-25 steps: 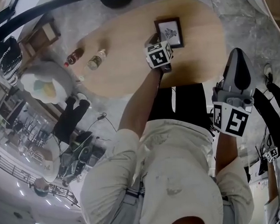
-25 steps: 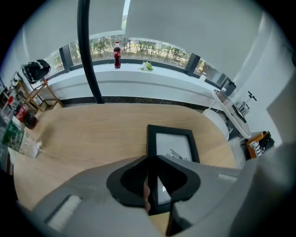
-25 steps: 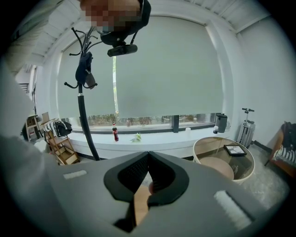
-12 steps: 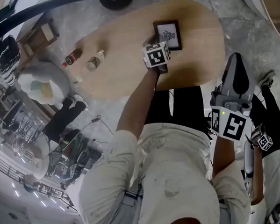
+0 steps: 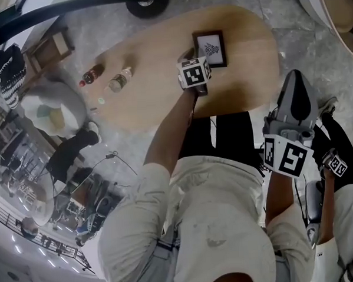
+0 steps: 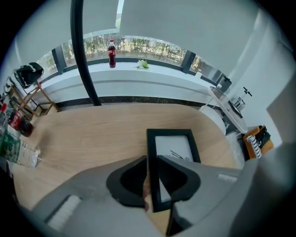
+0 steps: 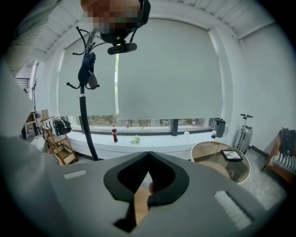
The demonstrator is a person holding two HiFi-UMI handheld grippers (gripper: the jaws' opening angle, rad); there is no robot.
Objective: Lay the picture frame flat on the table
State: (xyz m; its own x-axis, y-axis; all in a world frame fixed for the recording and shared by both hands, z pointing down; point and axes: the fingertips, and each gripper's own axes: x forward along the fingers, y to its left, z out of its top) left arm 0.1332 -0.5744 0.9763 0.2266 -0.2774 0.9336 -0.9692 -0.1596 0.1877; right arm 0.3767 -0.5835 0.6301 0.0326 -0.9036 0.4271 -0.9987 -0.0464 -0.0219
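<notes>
The black picture frame (image 5: 210, 49) with a white picture rests low over the far part of the oval wooden table (image 5: 148, 56). In the left gripper view the picture frame (image 6: 172, 152) has its left rail between the jaws. My left gripper (image 5: 192, 53) (image 6: 152, 159) is shut on that rail. I cannot tell whether the frame touches the tabletop. My right gripper (image 5: 297, 78) (image 7: 148, 155) is shut on nothing, held off the table beside my right hip.
Two bottles (image 5: 92, 73) (image 5: 119, 80) lie on the table's left part. A black stand pole (image 6: 82, 55) rises behind the table, and a cola bottle (image 6: 111, 53) stands on the sill. Another person's marker cube (image 5: 334, 164) shows at the right.
The left gripper and frame have barely shifted over the table. Another person's arm and marker cube have come into view at the right. The right gripper has stayed put.
</notes>
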